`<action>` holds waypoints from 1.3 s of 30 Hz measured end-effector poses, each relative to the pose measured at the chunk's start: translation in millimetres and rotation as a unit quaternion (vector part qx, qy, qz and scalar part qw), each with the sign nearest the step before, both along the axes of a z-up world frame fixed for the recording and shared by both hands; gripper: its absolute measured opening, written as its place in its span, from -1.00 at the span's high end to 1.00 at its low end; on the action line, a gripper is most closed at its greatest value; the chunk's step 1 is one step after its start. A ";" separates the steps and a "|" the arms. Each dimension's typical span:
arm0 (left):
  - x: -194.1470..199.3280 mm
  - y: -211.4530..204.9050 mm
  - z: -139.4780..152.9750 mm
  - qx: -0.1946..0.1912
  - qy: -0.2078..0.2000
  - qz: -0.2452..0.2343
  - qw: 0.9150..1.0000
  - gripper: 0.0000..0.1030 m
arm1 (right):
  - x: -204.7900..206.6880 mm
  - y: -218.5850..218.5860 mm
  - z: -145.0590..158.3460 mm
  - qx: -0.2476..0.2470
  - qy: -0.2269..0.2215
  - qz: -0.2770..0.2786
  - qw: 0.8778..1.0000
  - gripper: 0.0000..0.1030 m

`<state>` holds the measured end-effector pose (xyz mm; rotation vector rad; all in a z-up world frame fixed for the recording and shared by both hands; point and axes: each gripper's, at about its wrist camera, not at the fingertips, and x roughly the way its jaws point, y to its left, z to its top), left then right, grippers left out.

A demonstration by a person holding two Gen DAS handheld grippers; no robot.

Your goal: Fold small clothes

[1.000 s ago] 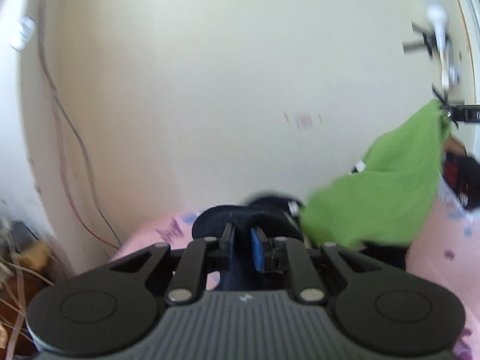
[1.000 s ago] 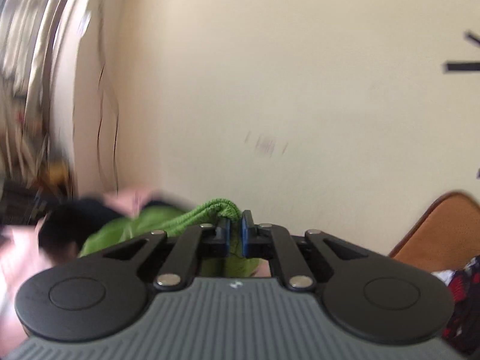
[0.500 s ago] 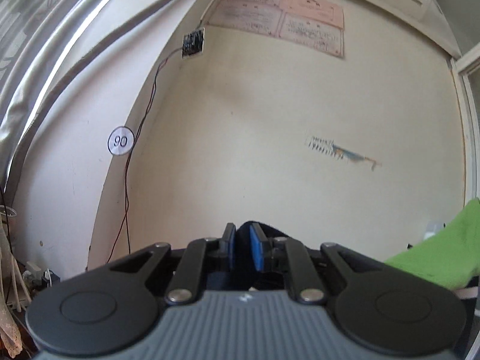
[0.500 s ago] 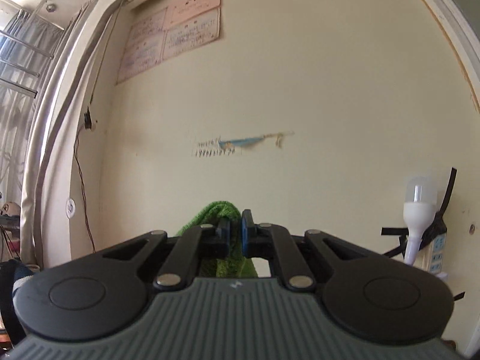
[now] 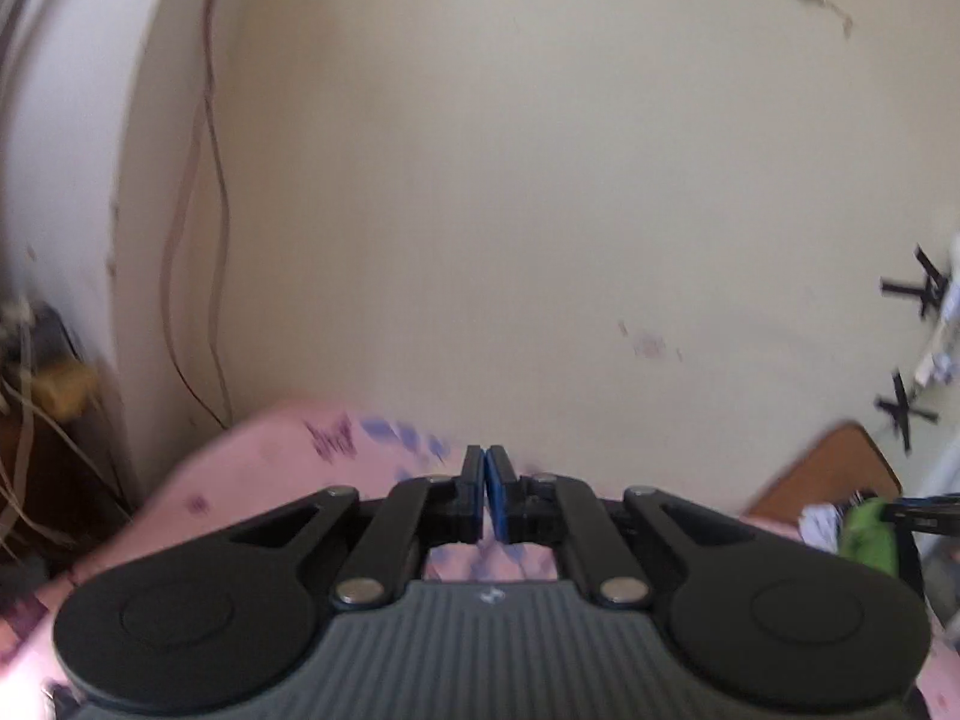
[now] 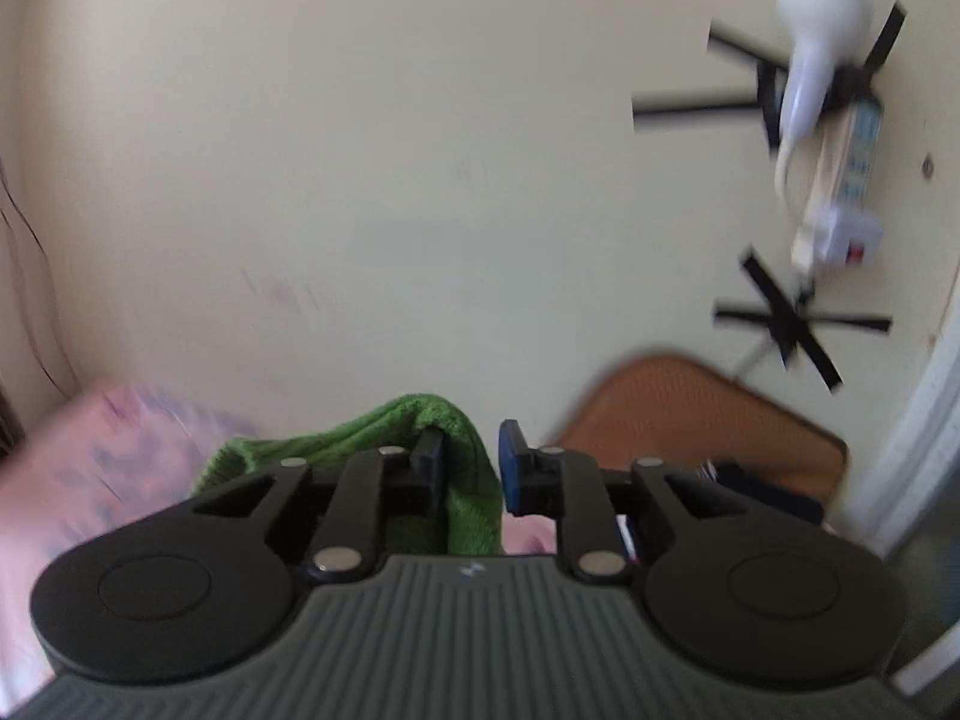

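My left gripper (image 5: 483,462) is shut, its blue pads together with nothing between them, above a pink patterned bedsheet (image 5: 270,468). The dark garment is not visible in either view. The jaws of my right gripper (image 6: 471,450) are opening. A green knitted cloth (image 6: 384,426) hangs over the left finger and lies between the jaws, with a gap to the right pad. In the left wrist view a bit of the green cloth (image 5: 867,534) shows at the far right edge, beside a dark gripper part.
A cream wall stands close ahead. A brown board or chair back (image 6: 690,414) leans at the right with dark items under it. A white power strip (image 6: 852,168) is taped to the wall. Cables (image 5: 210,240) and clutter (image 5: 54,384) sit left of the bed.
The left gripper no longer holds the dark garment and has shut empty. The right jaws have parted from the green cloth. Both views have tilted down from the upper wall toward the bed.
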<state>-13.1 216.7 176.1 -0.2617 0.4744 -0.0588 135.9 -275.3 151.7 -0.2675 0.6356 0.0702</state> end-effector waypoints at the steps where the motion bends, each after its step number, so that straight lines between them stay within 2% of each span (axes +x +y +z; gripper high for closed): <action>1: 2.2 -16.6 -18.4 0.010 0.019 -0.030 0.999 0.92 | 3.3 -2.9 -29.8 -0.017 0.018 -0.006 1.000 0.54; 2: 0.6 -35.6 -34.4 0.033 0.031 -0.056 0.997 0.83 | 1.7 -7.5 -45.4 -0.009 0.028 -0.002 1.000 0.53; 4: 0.7 -72.8 -63.8 0.075 0.047 -0.108 0.990 0.35 | -13.5 -23.3 -65.4 0.035 0.041 0.018 0.998 0.48; 5: 0.7 -88.3 -74.9 0.079 0.055 -0.140 0.985 -0.07 | -23.0 -33.0 -72.0 0.052 0.040 0.026 0.997 0.42; 6: -1.3 -101.1 -83.9 0.076 0.058 -0.170 0.981 -0.19 | -30.5 -41.5 -75.8 0.063 0.039 0.029 0.997 0.37; 8: 2.0 -124.7 -100.8 0.080 0.075 -0.214 0.971 -0.20 | -43.0 -57.9 -81.5 0.074 0.038 0.021 0.996 0.14; 11: 9.7 -149.1 -127.7 0.088 0.114 -0.242 0.959 -0.46 | -63.3 -89.6 -88.5 0.103 0.057 -0.003 0.993 0.08; 13: 18.8 -160.1 -144.7 0.092 0.141 -0.246 0.954 -0.09 | -76.8 -102.5 -96.6 0.128 0.066 -0.014 0.990 0.03; 14: 22.9 -164.0 -151.2 0.082 0.154 -0.257 0.951 0.74 | -83.1 -106.5 -100.8 0.137 0.068 -0.015 0.988 0.03; 15: 24.4 -166.9 -152.9 0.068 0.167 -0.256 0.950 0.90 | -91.0 -110.7 -106.7 0.149 0.068 -0.012 0.986 0.03; 16: 26.1 -170.0 -153.5 0.060 0.170 -0.242 0.953 0.91 | -97.8 -112.1 -111.9 0.156 0.068 -0.010 0.985 0.03; 18: 37.4 -163.8 -150.1 0.073 0.162 -0.220 0.959 0.91 | -104.3 -112.8 -124.0 0.164 0.084 -0.004 0.983 0.08; 19: 49.1 -154.4 -143.6 0.079 0.154 -0.202 0.964 0.91 | -106.7 -111.5 -127.7 0.166 0.090 -0.004 0.982 0.23; 20: 65.8 -140.4 -133.8 0.081 0.146 -0.173 0.971 0.91 | -108.3 -110.0 -128.9 0.168 0.091 -0.004 0.982 0.35; 22: 107.1 -107.4 -107.1 0.081 0.126 -0.103 0.983 0.91 | -111.4 -107.4 -124.4 0.169 0.084 -0.007 0.982 0.36; 23: 124.8 -109.2 -91.0 0.081 0.118 -0.055 0.988 0.91 | -109.8 -108.7 -119.1 0.171 0.074 -0.004 0.982 0.34; 25: 155.3 -93.0 -71.6 0.079 0.097 0.018 0.992 0.91 | -109.5 -105.4 -114.4 0.176 0.064 -0.002 0.982 0.34; 27: 167.8 -89.2 -61.0 0.101 0.088 0.076 0.988 0.81 | -109.3 -103.4 -111.3 0.183 0.057 0.002 0.982 0.34; 28: 165.1 -87.8 -59.4 0.095 0.091 0.073 0.989 0.78 | -111.5 -100.8 -111.5 0.186 0.056 0.006 0.981 0.34; 30: 142.9 -83.9 -61.5 0.059 0.094 0.022 0.994 0.55 | -116.8 -102.7 -112.2 0.194 0.058 0.024 0.979 0.31; 31: 124.2 -82.4 -66.8 0.046 0.098 -0.007 0.994 0.46 | -121.5 -102.5 -113.0 0.196 0.058 0.031 0.978 0.20; 32: 103.2 -81.2 -74.8 0.035 0.107 -0.038 0.993 0.25 | -126.8 -103.5 -113.7 0.197 0.057 0.039 0.978 0.00; 33: 81.2 -80.8 -84.4 0.029 0.117 -0.071 0.990 0.08 | -132.3 -104.2 -115.0 0.198 0.056 0.046 0.978 -0.11; 35: 37.5 -81.4 -107.8 0.025 0.149 -0.131 0.980 -0.11 | -141.0 -108.7 -118.4 0.199 0.058 0.060 0.976 -0.53; 36: 16.9 -82.0 -120.6 0.020 0.167 -0.162 0.972 -0.12 | -144.2 -105.8 -122.4 0.191 0.064 0.061 0.978 -0.62; 37: -2.3 -82.2 -133.1 0.006 0.188 -0.189 0.964 -0.13 | -144.4 -102.4 -127.7 0.176 0.073 0.062 0.980 -0.61; 38: -19.4 -82.3 -144.5 -0.015 0.209 -0.215 0.954 -0.15 | -142.4 -98.3 -132.2 0.162 0.086 0.066 0.981 -0.04; 39: -34.8 -82.4 -154.1 -0.041 0.225 -0.236 0.944 -0.17 | -139.1 -97.0 -132.2 0.152 0.097 0.075 0.981 0.63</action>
